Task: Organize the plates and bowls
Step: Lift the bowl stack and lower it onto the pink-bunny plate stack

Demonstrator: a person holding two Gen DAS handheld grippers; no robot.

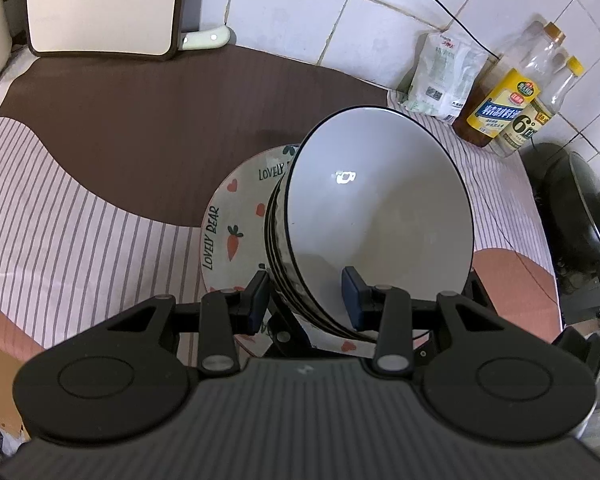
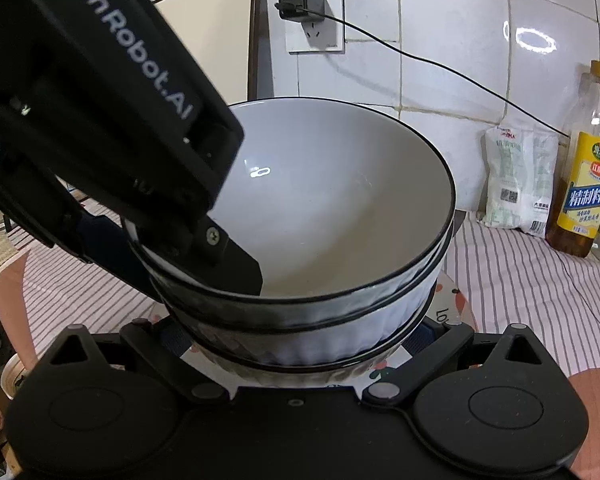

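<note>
The stack of bowls (image 1: 364, 220) sits nested, white inside with dark rims, and the left gripper (image 1: 306, 300) pinches the near rim of that stack: 1 pad sits inside the top bowl and the other presses the ribbed outer wall, so the jaws are closed on the rim rather than spread. Under the stack lies a patterned plate (image 1: 228, 224) printed with carrots and hearts, over the striped tablecloth (image 1: 60, 184). From the right wrist view the same stack of bowls (image 2: 340, 240) fills the middle, directly ahead of and just above the right gripper (image 2: 300, 344), whose 2 fingers reach under the stack on either side near the plate edge; whether they press on anything I cannot tell, since their tips are hidden by the bowls. The left gripper comes in from the upper left in that view, angled steeply down. Judging by this, the stack hangs tilted from the left grip, with the bottles (image 1: 512, 100) and bag (image 1: 444, 76) well apart at the wall.
</note>
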